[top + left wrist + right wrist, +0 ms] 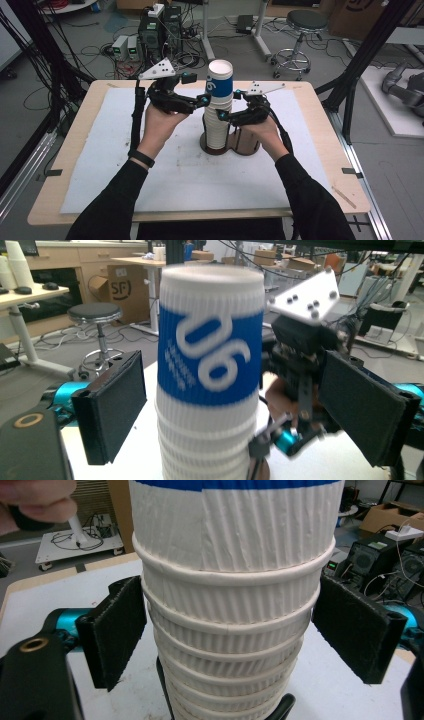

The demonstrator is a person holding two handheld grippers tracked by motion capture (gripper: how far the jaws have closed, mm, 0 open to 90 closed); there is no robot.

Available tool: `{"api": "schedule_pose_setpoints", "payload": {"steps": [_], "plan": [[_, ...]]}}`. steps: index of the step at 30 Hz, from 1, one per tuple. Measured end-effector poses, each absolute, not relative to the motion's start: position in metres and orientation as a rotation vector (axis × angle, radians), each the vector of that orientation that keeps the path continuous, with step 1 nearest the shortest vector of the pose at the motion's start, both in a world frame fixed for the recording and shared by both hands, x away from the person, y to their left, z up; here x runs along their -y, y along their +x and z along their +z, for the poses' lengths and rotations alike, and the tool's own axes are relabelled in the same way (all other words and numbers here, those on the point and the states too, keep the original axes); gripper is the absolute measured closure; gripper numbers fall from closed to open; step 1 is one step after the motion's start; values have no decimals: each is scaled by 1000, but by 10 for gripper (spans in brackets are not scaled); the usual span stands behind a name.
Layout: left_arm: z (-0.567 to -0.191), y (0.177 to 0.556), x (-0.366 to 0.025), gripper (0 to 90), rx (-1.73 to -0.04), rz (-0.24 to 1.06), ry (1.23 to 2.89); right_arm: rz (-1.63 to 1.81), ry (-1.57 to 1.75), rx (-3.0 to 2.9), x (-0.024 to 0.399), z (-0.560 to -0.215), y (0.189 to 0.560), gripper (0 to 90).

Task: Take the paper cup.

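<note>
Your tall stack of ribbed white paper cups (pixel 218 115), its top cup banded blue (pixel 210 355), stands in a round brown wooden holder (pixel 245 145) at the centre of the high view. Your left gripper (pixel 206 98) has its jaws spread on either side of the top blue-banded cup, not touching it. Your right gripper (pixel 220 116) sits lower on the stack, jaws spread around the white ribbed cups (pixel 230 630), with gaps on both sides.

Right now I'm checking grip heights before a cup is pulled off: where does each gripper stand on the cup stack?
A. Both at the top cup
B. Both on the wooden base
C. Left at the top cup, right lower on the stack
C: the left gripper flanks the blue-banded top cup, while the right gripper flanks the white rims lower on the stack.
</note>
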State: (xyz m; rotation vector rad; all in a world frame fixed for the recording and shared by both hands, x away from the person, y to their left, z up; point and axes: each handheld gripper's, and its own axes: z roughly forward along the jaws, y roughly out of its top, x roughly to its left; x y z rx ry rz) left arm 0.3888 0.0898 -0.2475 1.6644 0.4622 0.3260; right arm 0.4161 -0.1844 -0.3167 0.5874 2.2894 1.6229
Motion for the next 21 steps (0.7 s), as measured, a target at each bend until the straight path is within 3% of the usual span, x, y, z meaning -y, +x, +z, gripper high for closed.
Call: {"api": "schedule_pose_setpoints", "payload": {"steps": [21], "plan": [[-226,416,-64,137,-479,292,1632,1619,587,-2286,184,-316,415,150]]}}
